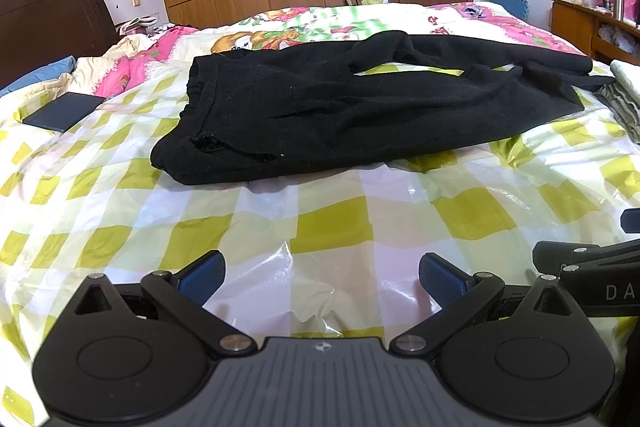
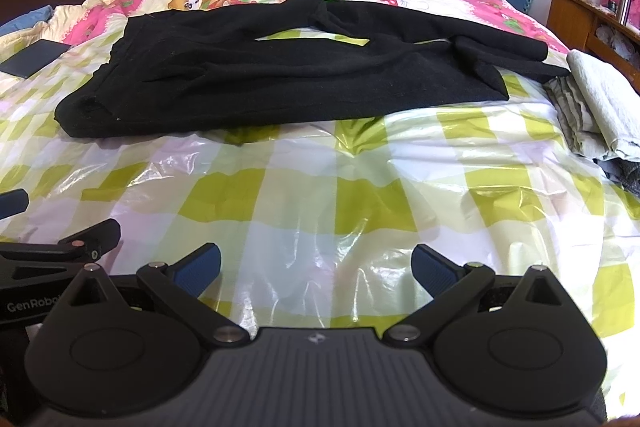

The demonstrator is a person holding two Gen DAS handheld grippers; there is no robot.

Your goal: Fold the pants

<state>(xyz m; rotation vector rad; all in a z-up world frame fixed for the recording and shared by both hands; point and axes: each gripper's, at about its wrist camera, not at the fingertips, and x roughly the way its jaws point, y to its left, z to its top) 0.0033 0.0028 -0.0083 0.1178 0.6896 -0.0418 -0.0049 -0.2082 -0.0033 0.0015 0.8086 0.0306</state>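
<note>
Both grippers, left gripper (image 1: 322, 277) and right gripper (image 2: 316, 267), hold fingers spread, empty. Black pants (image 2: 280, 75) lie ahead of them on the checkered plastic sheet (image 2: 320, 195). Folded laundry (image 2: 596, 111) sits right of the pants, a dark notebook (image 1: 64, 111) left.

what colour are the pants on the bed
Plain black pants, lying on the yellow-green and white checked plastic sheet; the right wrist view shows them best.

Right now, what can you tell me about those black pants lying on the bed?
The black pants look like soft, slightly fuzzy knit fabric. They lie flat and unfolded across the green-and-white checked plastic sheet, waistband to the left, legs stretching right. The legs part a little, showing a sliver of sheet between them, and the cuffs are rumpled, ending close to a pile of folded pale cloth. The fabric is creased, with a bunched pocket opening near the waist. Neither claw touches them; both are open and well short of them.
</note>
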